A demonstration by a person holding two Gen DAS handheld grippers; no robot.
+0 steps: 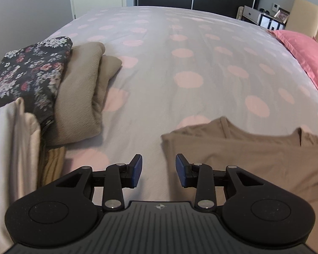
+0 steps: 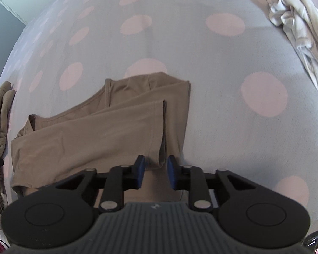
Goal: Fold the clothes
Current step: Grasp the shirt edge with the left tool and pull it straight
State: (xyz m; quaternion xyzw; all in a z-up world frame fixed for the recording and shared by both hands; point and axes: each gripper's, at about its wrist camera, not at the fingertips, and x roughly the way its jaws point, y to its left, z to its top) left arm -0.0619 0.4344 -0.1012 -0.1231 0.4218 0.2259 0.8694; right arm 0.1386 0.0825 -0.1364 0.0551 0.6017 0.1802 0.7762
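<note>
Left side of bed (image 1: 159,48): stack of folded clothes (image 1: 78,89), floral piece on top, beige beside it. Left tongs (image 1: 158,172) parted wide, nothing betw. fingers, just left of tan top (image 1: 254,158). Tan top lies flat on bed w/ sleeve folded across. Right tongs (image 2: 156,173) parted, straddling sleeve cuff (image 2: 162,156), not pinching. Far right: crumpled pale garments (image 2: 296,21).

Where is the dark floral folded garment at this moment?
In the left wrist view, the dark floral folded garment lies at the far left on the dotted grey bedspread, on top of the folded beige sweater, above a white folded cloth.
</note>
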